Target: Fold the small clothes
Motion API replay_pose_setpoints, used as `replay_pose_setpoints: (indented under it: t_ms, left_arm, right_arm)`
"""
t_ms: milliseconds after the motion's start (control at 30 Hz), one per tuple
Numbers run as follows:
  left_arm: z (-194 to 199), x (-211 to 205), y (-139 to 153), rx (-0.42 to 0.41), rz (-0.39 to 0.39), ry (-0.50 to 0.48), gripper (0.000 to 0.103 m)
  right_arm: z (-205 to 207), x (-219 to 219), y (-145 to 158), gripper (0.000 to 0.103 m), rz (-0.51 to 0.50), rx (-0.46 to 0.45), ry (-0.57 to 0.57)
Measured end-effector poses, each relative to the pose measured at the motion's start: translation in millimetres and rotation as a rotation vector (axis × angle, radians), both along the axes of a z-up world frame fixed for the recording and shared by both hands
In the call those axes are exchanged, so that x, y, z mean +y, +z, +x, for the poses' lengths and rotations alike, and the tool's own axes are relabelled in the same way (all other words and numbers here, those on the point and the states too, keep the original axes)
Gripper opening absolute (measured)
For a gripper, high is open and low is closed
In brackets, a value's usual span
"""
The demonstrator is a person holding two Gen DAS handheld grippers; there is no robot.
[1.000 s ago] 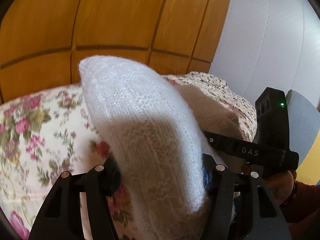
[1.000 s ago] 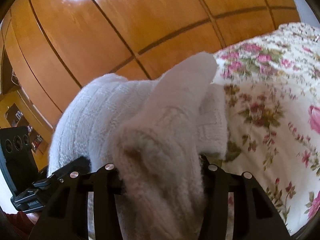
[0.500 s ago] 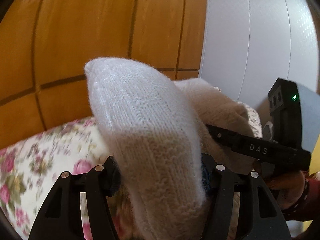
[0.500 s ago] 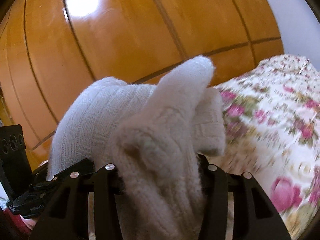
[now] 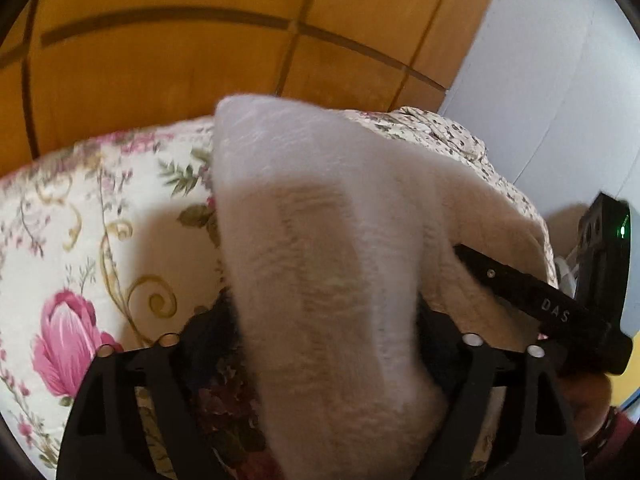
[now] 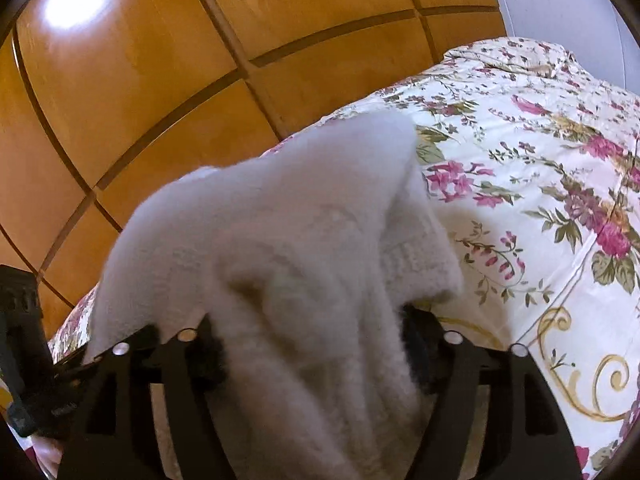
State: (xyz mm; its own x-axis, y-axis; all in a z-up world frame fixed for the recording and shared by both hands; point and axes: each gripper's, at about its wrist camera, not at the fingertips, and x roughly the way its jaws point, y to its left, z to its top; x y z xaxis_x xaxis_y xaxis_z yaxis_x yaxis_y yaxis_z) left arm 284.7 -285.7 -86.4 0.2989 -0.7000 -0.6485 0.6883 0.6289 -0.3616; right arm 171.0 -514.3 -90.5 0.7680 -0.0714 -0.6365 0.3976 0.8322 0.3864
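Note:
A white knitted garment is pinched in my left gripper, which is shut on it; the cloth stands up between the jaws and hides the fingertips. My right gripper is shut on another part of the same white knit. Both hold it above the floral bedspread. The right gripper's black body shows at the right of the left wrist view, close beside the cloth. The left gripper's body shows at the left edge of the right wrist view.
The floral bedspread stretches to the right in the right wrist view. A wooden panelled wall stands behind the bed. A white wall is at the right of the left wrist view.
Both grippers have tilted down toward the bed with the knit still held; much more bedspread is in view now than half a second ago. The frames are motion-blurred.

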Motion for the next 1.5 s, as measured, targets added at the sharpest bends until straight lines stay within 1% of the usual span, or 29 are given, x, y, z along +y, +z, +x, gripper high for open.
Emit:
replay_pose_setpoints:
  t_ms: [133, 200, 267, 333, 400, 467, 533, 633, 667, 700, 800, 867, 967, 1100, 1233, 1300, 1367, 1500]
  left_arm:
    - [-7.4, 6.6, 1.6, -0.010, -0.012, 0.012, 0.087]
    - [-13.8, 14.8, 2.1, -0.012, -0.032, 0.026, 0.087]
    - [-22.3, 24.6, 3.4, -0.018, -0.055, 0.038, 0.087]
    - [-30.3, 32.0, 4.9, -0.024, -0.074, 0.060, 0.087]
    - [-36.0, 40.4, 6.4, -0.034, -0.084, 0.093, 0.091]
    - [-40.6, 47.2, 7.3, -0.042, -0.089, 0.121, 0.092]
    - [-47.3, 48.7, 8.6, -0.067, -0.066, 0.143, 0.093]
    - [-59.5, 48.5, 15.9, -0.138, -0.020, 0.176, 0.094]
    - [-64.1, 49.0, 18.1, -0.165, -0.004, 0.191, 0.096]
    - [-68.3, 51.1, 20.4, -0.187, 0.008, 0.207, 0.098]
    - [-81.6, 57.8, 25.6, -0.236, 0.035, 0.243, 0.098]
    - [-91.6, 61.8, 28.9, -0.267, 0.063, 0.268, 0.098]
    - [-103.3, 62.9, 31.6, -0.305, 0.101, 0.291, 0.099]
    - [-120.3, 64.7, 34.0, -0.324, 0.145, 0.298, 0.099]
    - [-132.6, 73.4, 38.2, -0.328, 0.140, 0.327, 0.099]
    - [-139.3, 78.4, 40.7, -0.325, 0.132, 0.345, 0.099]
    - [-146.8, 83.8, 43.0, -0.321, 0.131, 0.365, 0.099]
    - [-161.1, 89.4, 48.8, -0.311, 0.150, 0.376, 0.099]
  right_arm:
    - [-2.6, -4.3, -3.1, 0.074, 0.012, -0.013, -0.007]
    - [-6.8, -4.3, -2.2, 0.077, 0.009, -0.025, -0.023]
    - [-12.0, 1.7, 3.2, 0.083, 0.008, -0.035, -0.038]
    - [-20.1, 3.0, 5.3, 0.086, 0.014, -0.050, -0.068]
    - [-30.7, 0.9, 6.8, 0.088, 0.013, -0.077, -0.102]
    - [-42.3, 3.4, 7.1, 0.092, -0.005, -0.063, -0.153]
    - [-46.2, 8.0, 5.4, 0.093, -0.053, 0.007, -0.207]
    - [-44.1, 16.8, 9.5, 0.099, -0.137, 0.053, -0.246]
    - [-43.4, 19.2, 10.6, 0.101, -0.157, 0.061, -0.255]
    - [-44.7, 20.8, 11.5, 0.101, -0.169, 0.055, -0.260]
    - [-54.3, 24.5, 13.4, 0.101, -0.180, 0.023, -0.279]
    - [-59.8, 28.5, 13.6, 0.101, -0.197, 0.025, -0.293]
    - [-70.4, 40.1, 14.1, 0.101, -0.227, 0.031, -0.284]
    - [-86.8, 60.8, 15.5, 0.101, -0.293, 0.027, -0.265]
    - [-97.4, 80.6, 18.3, 0.101, -0.386, 0.039, -0.232]
    - [-100.2, 87.2, 20.9, 0.101, -0.411, 0.060, -0.202]
    - [-104.4, 92.2, 24.0, 0.101, -0.408, 0.078, -0.177]
    - [-119.2, 101.3, 34.9, 0.101, -0.369, 0.080, -0.160]
